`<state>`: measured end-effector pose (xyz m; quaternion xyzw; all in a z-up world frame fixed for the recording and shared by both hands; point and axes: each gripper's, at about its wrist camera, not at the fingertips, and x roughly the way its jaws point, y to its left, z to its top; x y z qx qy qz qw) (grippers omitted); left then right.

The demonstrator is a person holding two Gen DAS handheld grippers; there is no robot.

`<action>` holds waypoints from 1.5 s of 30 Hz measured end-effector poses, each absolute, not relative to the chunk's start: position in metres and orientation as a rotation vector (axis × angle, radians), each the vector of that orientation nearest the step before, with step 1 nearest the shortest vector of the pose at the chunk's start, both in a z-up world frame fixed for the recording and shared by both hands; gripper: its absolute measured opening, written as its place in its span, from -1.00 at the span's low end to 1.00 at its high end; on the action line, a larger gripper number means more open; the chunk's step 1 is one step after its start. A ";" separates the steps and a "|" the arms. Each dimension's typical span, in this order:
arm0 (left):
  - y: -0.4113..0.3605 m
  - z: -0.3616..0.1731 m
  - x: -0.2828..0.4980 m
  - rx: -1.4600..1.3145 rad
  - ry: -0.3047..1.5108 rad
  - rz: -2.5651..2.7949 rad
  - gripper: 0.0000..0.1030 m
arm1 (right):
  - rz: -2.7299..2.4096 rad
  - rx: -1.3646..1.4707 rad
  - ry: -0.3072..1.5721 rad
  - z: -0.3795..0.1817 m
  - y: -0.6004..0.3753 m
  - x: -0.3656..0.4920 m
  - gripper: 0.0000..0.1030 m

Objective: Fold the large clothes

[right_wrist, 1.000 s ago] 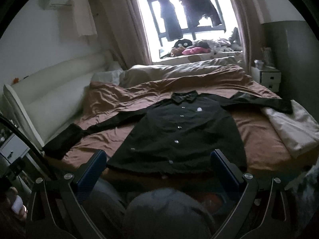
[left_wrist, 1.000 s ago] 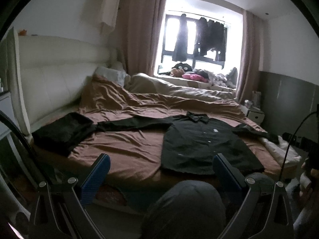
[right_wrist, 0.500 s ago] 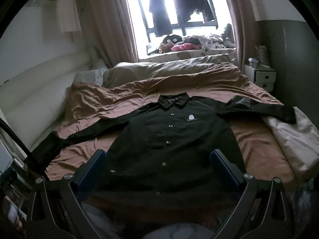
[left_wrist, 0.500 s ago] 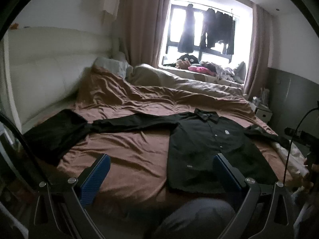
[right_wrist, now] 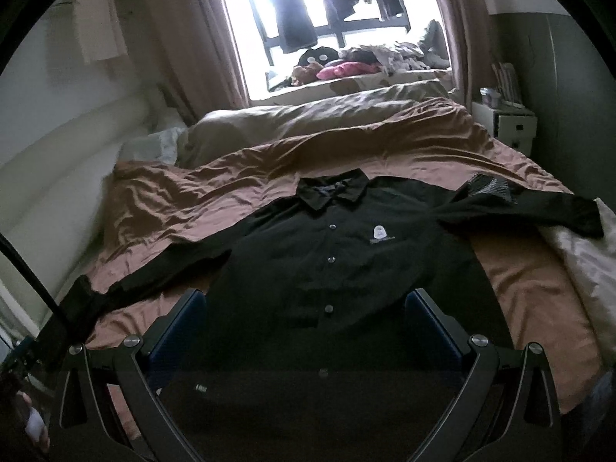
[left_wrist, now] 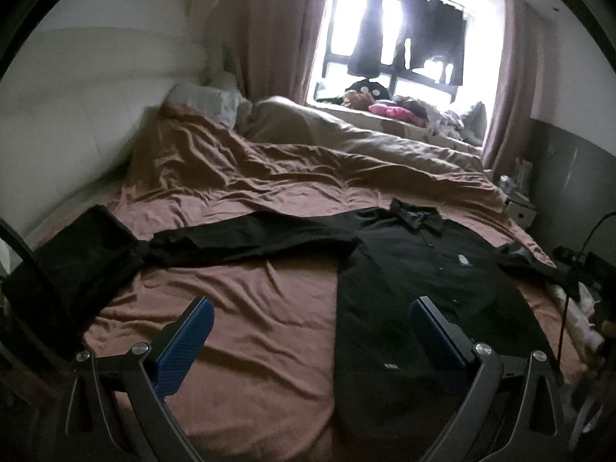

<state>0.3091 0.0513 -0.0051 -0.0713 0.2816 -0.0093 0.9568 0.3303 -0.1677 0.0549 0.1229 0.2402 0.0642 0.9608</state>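
Note:
A black long-sleeved button shirt [right_wrist: 338,265] lies flat, front up, on the brown bed cover [right_wrist: 215,200], collar toward the window and both sleeves spread out. It also shows in the left wrist view [left_wrist: 419,269], with its left sleeve [left_wrist: 250,238] stretched toward a dark folded garment [left_wrist: 77,261]. My left gripper [left_wrist: 308,327] is open and empty above the cover, left of the shirt's hem. My right gripper [right_wrist: 304,327] is open and empty above the shirt's lower front.
A white headboard [left_wrist: 77,115] runs along the left. A beige duvet [right_wrist: 308,123] and pillows lie at the far side under the window. A white cloth [right_wrist: 585,258] lies at the right bed edge. A nightstand [right_wrist: 508,127] stands at the far right.
Both grippers have moved forward and lower toward the bed. The shirt now fills more of both views. The knee at the bottom is no longer seen. Both grippers stay open.

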 end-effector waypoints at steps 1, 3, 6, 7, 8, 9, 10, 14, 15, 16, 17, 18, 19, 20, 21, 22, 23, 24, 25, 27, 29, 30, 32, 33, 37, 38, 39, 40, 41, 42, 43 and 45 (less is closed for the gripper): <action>0.057 -0.009 0.320 -0.152 0.581 -0.006 0.98 | 0.132 0.252 0.489 0.056 -0.165 0.337 1.00; 0.066 -0.014 0.337 -0.159 0.593 0.008 0.97 | 0.129 0.250 0.493 0.057 -0.157 0.353 1.00; 0.084 -0.024 0.360 -0.181 0.627 0.036 0.91 | 0.133 0.236 0.497 0.060 -0.147 0.377 1.00; 0.092 -0.028 0.370 -0.193 0.641 0.049 0.89 | 0.134 0.226 0.495 0.062 -0.143 0.385 1.00; 0.097 -0.031 0.377 -0.204 0.650 0.055 0.89 | 0.142 0.221 0.490 0.062 -0.141 0.392 1.00; 0.102 -0.034 0.384 -0.213 0.657 0.062 0.88 | 0.148 0.213 0.492 0.063 -0.137 0.399 1.00; 0.111 -0.037 0.393 -0.224 0.668 0.075 0.88 | 0.150 0.206 0.493 0.063 -0.135 0.404 1.00; 0.134 -0.050 0.420 -0.252 0.695 0.117 0.88 | 0.159 0.180 0.490 0.063 -0.125 0.435 1.00; 0.138 -0.053 0.424 -0.259 0.700 0.124 0.88 | 0.161 0.175 0.491 0.062 -0.123 0.442 1.00; 0.146 -0.058 0.432 -0.275 0.709 0.138 0.88 | 0.153 0.166 0.484 0.061 -0.120 0.449 1.00; 0.152 -0.063 0.439 -0.292 0.715 0.146 0.88 | 0.147 0.157 0.477 0.059 -0.120 0.453 1.00; 0.156 -0.066 0.443 -0.305 0.720 0.152 0.87 | 0.142 0.139 0.473 0.057 -0.117 0.458 1.00; 0.164 -0.072 0.451 -0.337 0.729 0.161 0.86 | 0.140 0.123 0.475 0.053 -0.114 0.464 1.00; 0.169 -0.076 0.457 -0.357 0.736 0.167 0.86 | 0.140 0.116 0.478 0.051 -0.112 0.470 1.00; 0.175 -0.081 0.464 -0.379 0.744 0.177 0.86 | 0.140 0.112 0.482 0.048 -0.109 0.477 1.00; 0.180 -0.086 0.470 -0.395 0.751 0.187 0.86 | 0.141 0.107 0.487 0.044 -0.107 0.484 1.00; 0.185 -0.091 0.475 -0.410 0.760 0.196 0.86 | 0.140 0.100 0.495 0.040 -0.104 0.492 1.00; 0.191 -0.097 0.481 -0.430 0.772 0.210 0.86 | 0.138 0.095 0.500 0.037 -0.102 0.497 1.00; 0.196 -0.102 0.488 -0.446 0.780 0.217 0.86 | 0.136 0.089 0.505 0.036 -0.100 0.503 1.00; 0.206 -0.113 0.498 -0.473 0.797 0.241 0.86 | 0.133 0.076 0.511 0.033 -0.096 0.515 1.00; 0.217 -0.124 0.509 -0.494 0.818 0.276 0.86 | 0.131 0.061 0.513 0.033 -0.092 0.526 1.00; 0.221 -0.129 0.513 -0.503 0.826 0.290 0.86 | 0.136 0.055 0.515 0.033 -0.090 0.532 1.00; 0.232 -0.140 0.522 -0.539 0.843 0.315 0.86 | 0.138 0.050 0.517 0.031 -0.088 0.541 1.00; 0.237 -0.145 0.525 -0.558 0.848 0.325 0.86 | 0.138 0.049 0.521 0.029 -0.087 0.546 1.00; 0.256 -0.165 0.537 -0.632 0.860 0.386 0.86 | 0.131 0.037 0.536 0.020 -0.084 0.563 1.00; 0.258 -0.169 0.540 -0.643 0.865 0.392 0.86 | 0.130 0.034 0.540 0.018 -0.082 0.567 1.00; 0.259 -0.175 0.544 -0.653 0.876 0.400 0.86 | 0.131 0.033 0.545 0.016 -0.081 0.570 1.00; 0.260 -0.181 0.548 -0.658 0.890 0.408 0.86 | 0.133 0.031 0.548 0.015 -0.080 0.572 1.00; 0.261 -0.185 0.552 -0.665 0.902 0.412 0.86 | 0.134 0.027 0.550 0.015 -0.080 0.575 1.00; 0.262 -0.191 0.556 -0.677 0.919 0.419 0.86 | 0.136 0.024 0.553 0.013 -0.079 0.578 1.00; 0.261 -0.196 0.560 -0.674 0.929 0.444 0.86 | 0.139 0.024 0.557 0.012 -0.078 0.581 1.00; 0.258 -0.195 0.565 -0.628 0.912 0.484 0.86 | 0.147 0.029 0.566 0.011 -0.076 0.585 1.00</action>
